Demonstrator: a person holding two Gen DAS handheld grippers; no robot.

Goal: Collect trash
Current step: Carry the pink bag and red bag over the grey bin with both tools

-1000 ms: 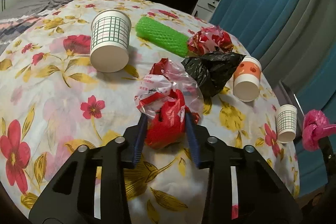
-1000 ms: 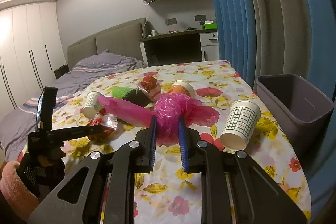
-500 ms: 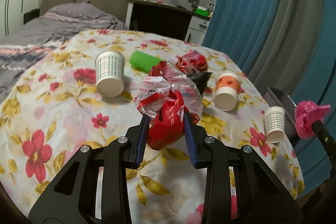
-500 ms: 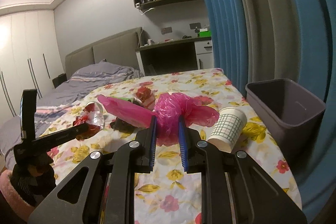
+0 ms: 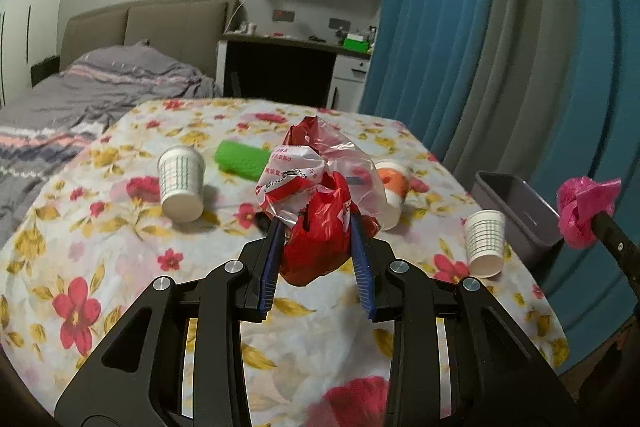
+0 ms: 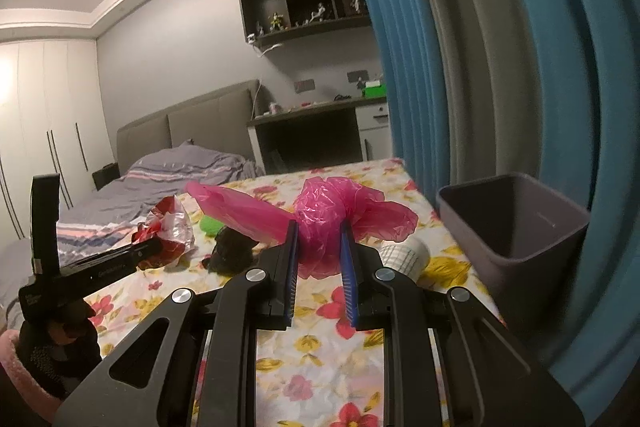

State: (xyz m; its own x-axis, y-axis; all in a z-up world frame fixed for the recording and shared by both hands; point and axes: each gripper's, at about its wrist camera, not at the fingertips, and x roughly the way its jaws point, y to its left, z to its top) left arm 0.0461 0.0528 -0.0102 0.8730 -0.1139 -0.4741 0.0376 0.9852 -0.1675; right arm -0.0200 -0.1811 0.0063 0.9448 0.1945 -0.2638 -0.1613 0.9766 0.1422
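Observation:
My left gripper (image 5: 316,231) is shut on a crumpled red and clear plastic bag (image 5: 316,199) and holds it above the floral table (image 5: 120,267). My right gripper (image 6: 318,231) is shut on a crumpled pink plastic bag (image 6: 320,215), held above the table near its right edge. The pink bag also shows at the right of the left wrist view (image 5: 584,207). A grey trash bin (image 6: 516,223) stands just off the table's right edge, right of the pink bag. The red bag and left gripper show at the left of the right wrist view (image 6: 164,231).
On the table lie two checked paper cups (image 5: 180,183) (image 5: 484,243), an orange-dotted cup (image 5: 392,195), a green mesh roll (image 5: 240,159) and a black bag (image 6: 232,251). A blue curtain (image 5: 480,67) hangs right; a bed (image 5: 80,95) lies beyond.
Both grippers have lifted with their bags, so the table looks lower and farther. The right gripper has moved closer to the grey bin.

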